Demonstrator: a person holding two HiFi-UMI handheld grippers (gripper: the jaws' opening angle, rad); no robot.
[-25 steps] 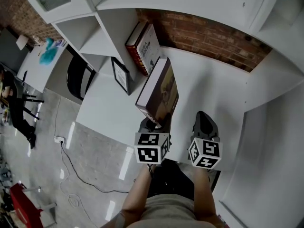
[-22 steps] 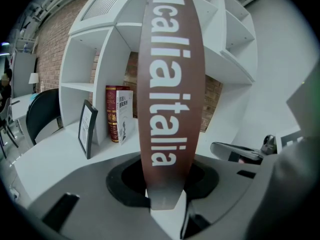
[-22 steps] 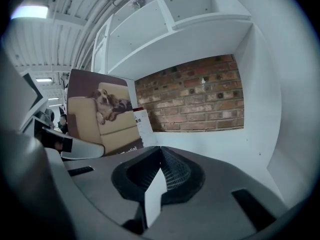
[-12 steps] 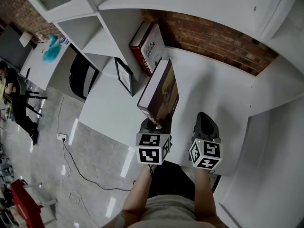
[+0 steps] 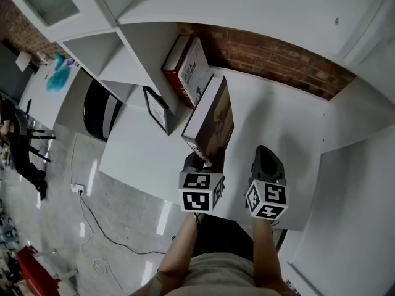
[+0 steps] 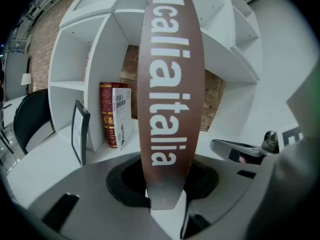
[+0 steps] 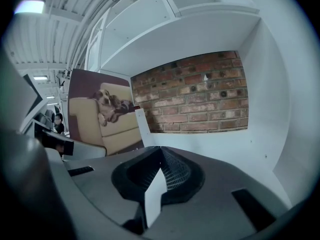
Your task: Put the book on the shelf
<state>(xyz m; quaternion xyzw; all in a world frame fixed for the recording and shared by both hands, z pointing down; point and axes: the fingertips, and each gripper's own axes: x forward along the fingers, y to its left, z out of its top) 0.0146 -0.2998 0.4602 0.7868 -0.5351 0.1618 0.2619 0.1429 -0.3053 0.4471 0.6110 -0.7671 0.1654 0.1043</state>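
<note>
Left tool (image 5: 199,162): pinching the book (image 5: 210,119) by the near end of its brown spine
Right tool (image 5: 264,152): pressed together, nothing in it, just right of the left tool
Book: on edge, reaching ahead from the left tool over the white shelf (image 5: 281,128)
Ahead-left of left tool: red book (image 5: 184,66) leaning in its compartment, picture frame (image 5: 156,108) further left
Ahead of right tool: brick wall (image 5: 278,57)
</note>
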